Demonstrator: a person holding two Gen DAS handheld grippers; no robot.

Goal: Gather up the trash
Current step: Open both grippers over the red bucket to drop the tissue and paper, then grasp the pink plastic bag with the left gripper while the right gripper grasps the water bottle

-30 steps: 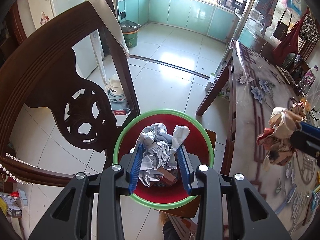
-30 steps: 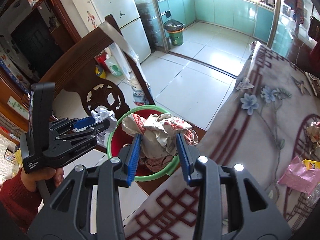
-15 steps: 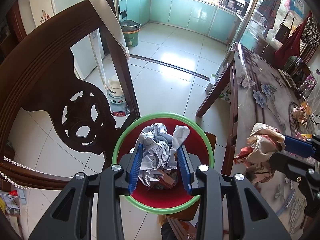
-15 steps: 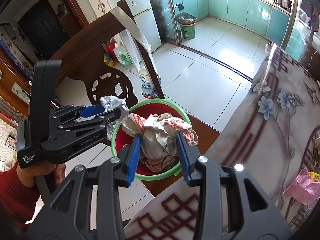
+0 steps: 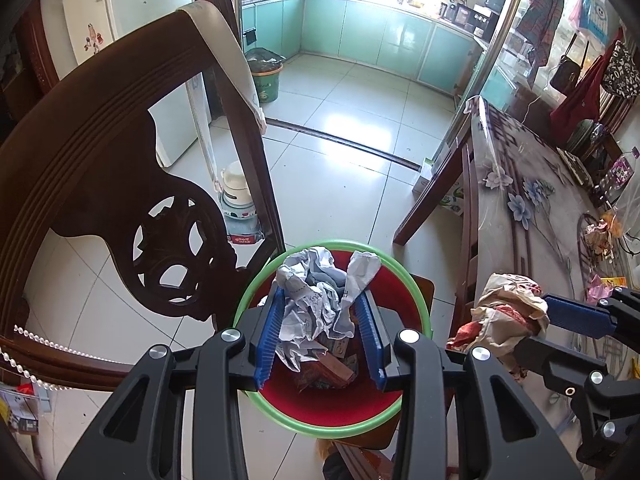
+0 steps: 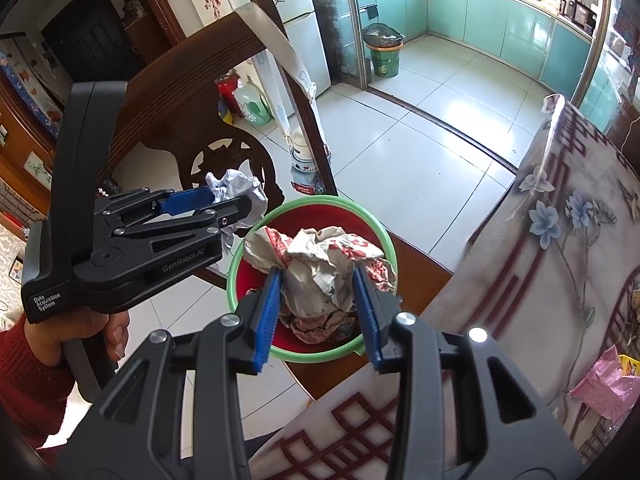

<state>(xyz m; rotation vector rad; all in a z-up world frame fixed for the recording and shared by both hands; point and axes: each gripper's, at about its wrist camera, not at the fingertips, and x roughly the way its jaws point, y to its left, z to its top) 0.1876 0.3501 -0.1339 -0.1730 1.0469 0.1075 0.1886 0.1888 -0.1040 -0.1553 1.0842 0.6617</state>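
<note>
While both grippers point steeply downward, each carries a crumpled wad over a red bin with a green rim (image 5: pixel 416 292) that sits on a dark wooden chair (image 5: pixel 100 152) beside the table with a floral cloth (image 6: pixel 560 240). The left gripper (image 5: pixel 322 330) has its blue pads (image 5: pixel 269 336) clamped on a white crumpled paper (image 5: pixel 316 296); its jaws have just opened a little, yet the paper is pinched between them, with one twisted end sticking up and away from the gripper, over the bin's far rim. The right gripper (image 6: pixel 318 312) is closed on a beige and red printed wrapper (image 6: pixel 320 268), a rounded lump wider than it is tall, bulging past both pads, hanging above the bin's opening. More scraps lie at the bin's bottom. Seen from the right wrist, the left gripper's body reads "GenRobot.AI" and "Data Acquisition System"; a hand (image 6: pixel 72 332) in a red sleeve grips its handle. A pink wrapper (image 6: pixel 600 384) lies on the table.
</note>
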